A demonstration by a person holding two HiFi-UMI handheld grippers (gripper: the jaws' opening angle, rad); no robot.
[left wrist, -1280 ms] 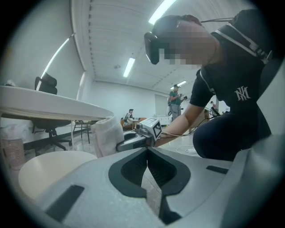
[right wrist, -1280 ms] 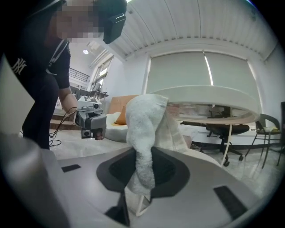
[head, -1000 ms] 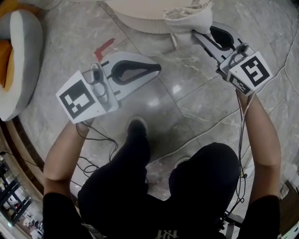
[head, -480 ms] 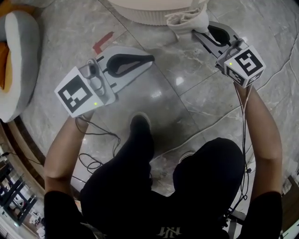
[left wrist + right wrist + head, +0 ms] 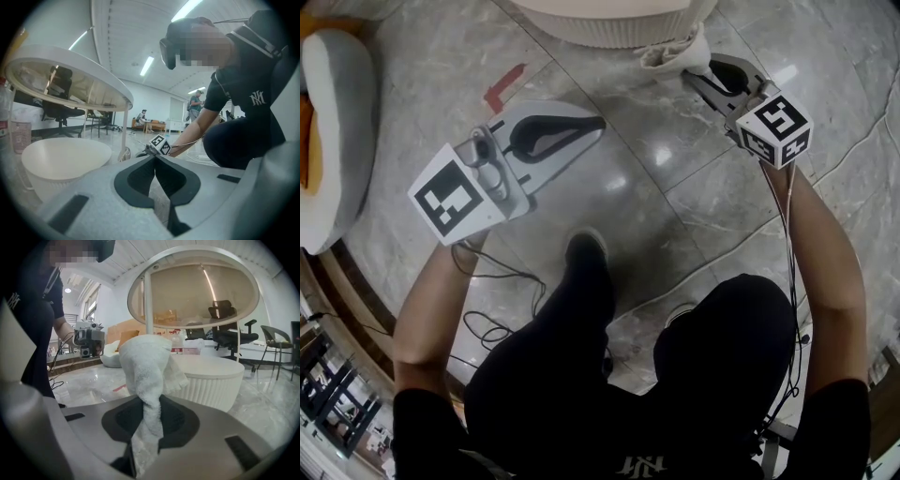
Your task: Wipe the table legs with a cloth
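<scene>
White terry cloth (image 5: 145,380) is pinched between the jaws of the right gripper (image 5: 147,416), its bunched upper end rising above them and a thin tail hanging below; in that gripper's view the cloth stands directly in front of the thin white table leg (image 5: 148,301) under the round glass tabletop (image 5: 197,287), though contact cannot be judged; the white ribbed round base (image 5: 213,380) sits just behind; in the head view the cloth lies at that base's edge; the left gripper (image 5: 154,161) is held low over the grey marble floor (image 5: 675,187), well apart, jaws pressed together on nothing.
</scene>
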